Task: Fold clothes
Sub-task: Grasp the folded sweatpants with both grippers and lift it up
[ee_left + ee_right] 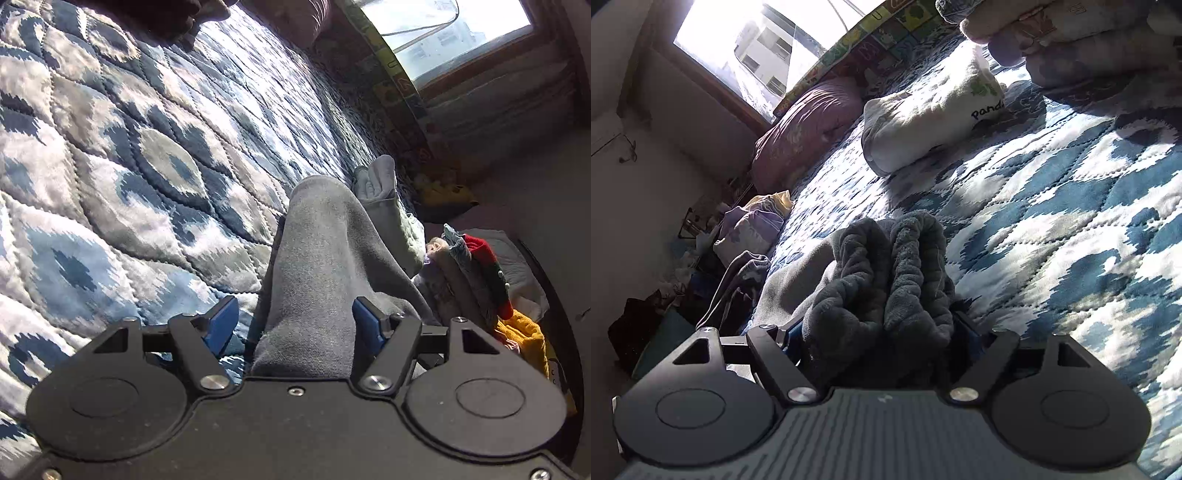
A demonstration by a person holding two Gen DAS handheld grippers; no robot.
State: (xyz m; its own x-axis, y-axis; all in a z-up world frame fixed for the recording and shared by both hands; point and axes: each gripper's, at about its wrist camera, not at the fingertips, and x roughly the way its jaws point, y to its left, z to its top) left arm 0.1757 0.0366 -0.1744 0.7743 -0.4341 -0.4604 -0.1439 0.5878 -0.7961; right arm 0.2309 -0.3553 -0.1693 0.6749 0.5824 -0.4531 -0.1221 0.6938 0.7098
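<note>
A grey fleece garment [317, 240] runs forward from between the blue pads [223, 323] of my left gripper [295, 325]. It lies against the right pad, and a strip of bedspread shows beside the left pad, so the jaws stand open. In the right wrist view a darker, bunched end of the grey garment [886, 273] fills my right gripper [882, 336]. Those fingers are spread wide and the cloth bulges over them, hiding most of the pads. The garment rests on a blue and white quilted bedspread [129, 166].
A white folded item printed "panda" [931, 118] lies farther up the bed, with a purple pillow [805, 129] by the window [746, 40]. A pile of mixed clothes [480, 280] sits off the bed's edge. More bundles [750, 229] lie beside the bed.
</note>
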